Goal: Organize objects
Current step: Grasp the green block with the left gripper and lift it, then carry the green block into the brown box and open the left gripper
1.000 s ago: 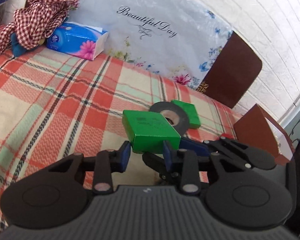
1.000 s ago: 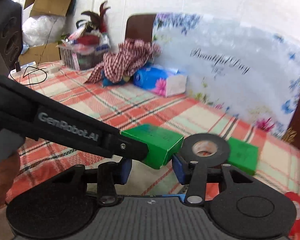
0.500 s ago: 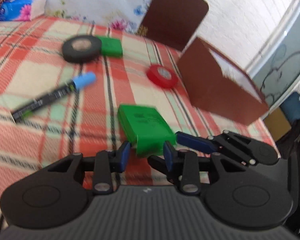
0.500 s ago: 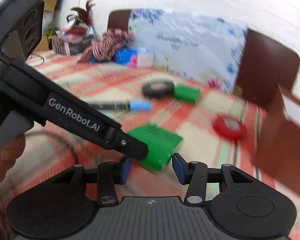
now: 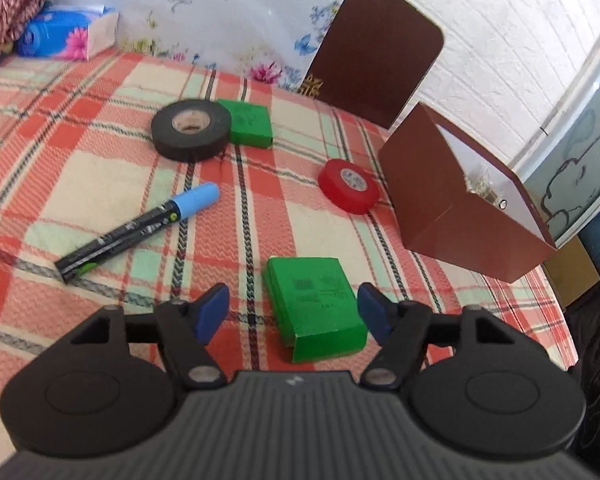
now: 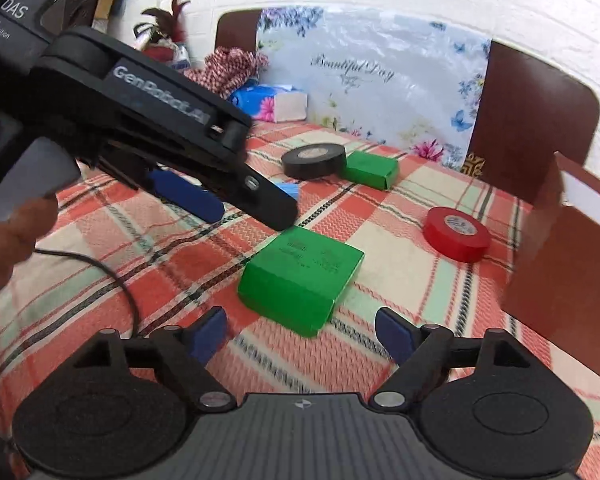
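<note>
Now both sets of jaws just opened wide — left gripper (image 5: 292, 310) and right gripper (image 6: 302, 334), nothing clamped. Near green box (image 5: 314, 306) flat on the plaid tablecloth (image 5: 100, 152), between the left fingers, untouched. Farther off: black tape roll (image 5: 190, 130) against a second green box (image 5: 250, 122), red tape roll (image 5: 348, 187) beside the brown box (image 5: 452, 200), marker (image 5: 140, 232) lying apart.

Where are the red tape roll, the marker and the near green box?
red tape roll (image 5: 348, 187): left wrist view, top face.
marker (image 5: 140, 229): left wrist view, black barrel.
near green box (image 6: 300, 276): right wrist view, top face.
</note>
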Available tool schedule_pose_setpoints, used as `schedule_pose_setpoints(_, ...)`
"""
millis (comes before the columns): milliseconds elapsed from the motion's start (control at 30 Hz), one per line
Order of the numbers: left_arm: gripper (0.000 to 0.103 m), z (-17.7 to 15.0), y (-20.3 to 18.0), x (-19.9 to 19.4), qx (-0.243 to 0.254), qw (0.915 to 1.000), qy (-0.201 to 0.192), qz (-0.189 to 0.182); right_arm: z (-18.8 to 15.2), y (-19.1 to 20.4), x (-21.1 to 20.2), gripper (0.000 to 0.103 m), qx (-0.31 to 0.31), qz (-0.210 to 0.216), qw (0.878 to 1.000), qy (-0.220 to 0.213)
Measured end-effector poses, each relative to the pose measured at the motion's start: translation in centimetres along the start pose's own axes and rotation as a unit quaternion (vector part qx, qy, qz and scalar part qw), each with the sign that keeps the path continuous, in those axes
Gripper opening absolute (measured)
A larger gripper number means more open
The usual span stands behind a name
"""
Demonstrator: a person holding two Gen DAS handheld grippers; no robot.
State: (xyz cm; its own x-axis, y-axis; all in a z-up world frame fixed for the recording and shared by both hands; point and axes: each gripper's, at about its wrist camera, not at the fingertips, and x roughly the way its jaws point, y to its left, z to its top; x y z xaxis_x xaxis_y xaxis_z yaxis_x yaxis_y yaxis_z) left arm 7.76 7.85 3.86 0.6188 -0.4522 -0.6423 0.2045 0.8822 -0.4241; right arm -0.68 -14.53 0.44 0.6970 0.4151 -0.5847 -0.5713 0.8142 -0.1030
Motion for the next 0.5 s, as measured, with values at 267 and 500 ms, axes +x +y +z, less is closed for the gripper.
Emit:
schedule_pose_setpoints(267, 0.046, 0.2, -0.7, 3.6, 0.008, 0.9996, 0.026, -0.006, 2.2, -1.2, 3.8, 0.065, 0.059, 0.028, 0.998, 0.009)
schedule_pose_setpoints(500, 0.046, 4.4, -7.8, 0.9, 0.076, 0.9945, -0.038, -0.061, 3.9, -2.0, -2.4, 0.065, -0.002, -0.077, 0.989, -0.123)
